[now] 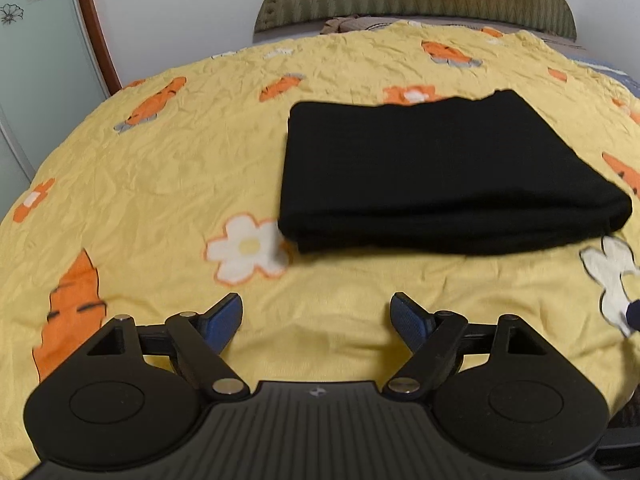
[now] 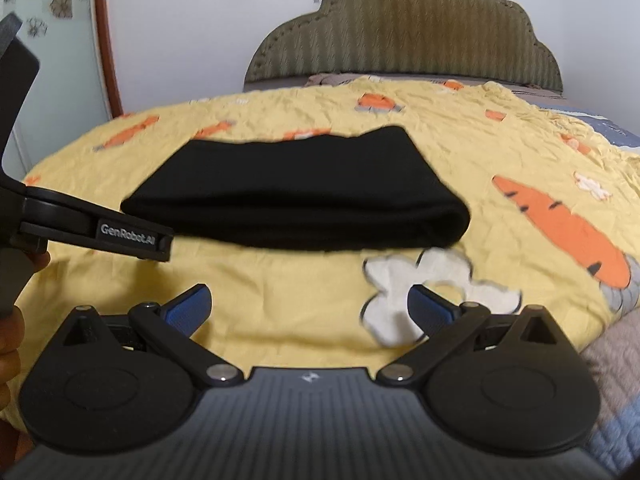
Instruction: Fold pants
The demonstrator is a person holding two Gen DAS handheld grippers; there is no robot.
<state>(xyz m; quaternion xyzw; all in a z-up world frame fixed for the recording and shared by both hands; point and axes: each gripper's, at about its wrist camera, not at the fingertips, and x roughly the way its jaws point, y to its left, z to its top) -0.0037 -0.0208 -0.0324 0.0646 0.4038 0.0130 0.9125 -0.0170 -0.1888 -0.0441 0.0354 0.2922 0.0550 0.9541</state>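
Folded pants point(image 1: 448, 172) ahead of left claw point(image 1: 316, 320), right claw point(image 2: 308, 312); both wide open, empty.

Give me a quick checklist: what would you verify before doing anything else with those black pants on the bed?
1. Black fabric pants folded into a compact rectangle: ok.
2. Pants lie on the yellow carrot-print bedspread, away from its edge: ok.
3. Left hand-held gripper open, holding nothing: ok.
4. Right hand-held gripper open, holding nothing: ok.
5. Both clear of the pants: ok.
6. Hidden layers even: cannot tell.
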